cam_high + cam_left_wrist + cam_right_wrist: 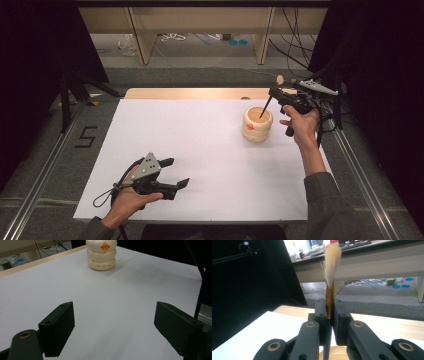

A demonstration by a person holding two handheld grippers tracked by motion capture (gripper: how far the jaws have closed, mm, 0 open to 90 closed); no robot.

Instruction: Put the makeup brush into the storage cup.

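A cream, ring-shaped holder (257, 125) with an orange mark stands on the white table (200, 150) at the right rear. My right gripper (274, 92) hovers just above and behind it, shut on a brush (265, 107). The brush's dark handle slants down into the holder's mouth. In the right gripper view the jaws (329, 312) clamp the brush's gold ferrule (329, 300), its pale bristles (331, 262) point up, and the holder's rim (334, 353) lies below. My left gripper (179, 172) rests low near the front left, open and holding nothing. The left gripper view has the holder (101, 255) far beyond the wide-apart jaws (115, 325).
A wooden strip (195, 93) borders the white sheet at the back. Beyond it are wooden shelf legs (141, 42) and cables on the floor. A black stand (67, 95) is at the left. Metal rails (360, 175) run along both table sides.
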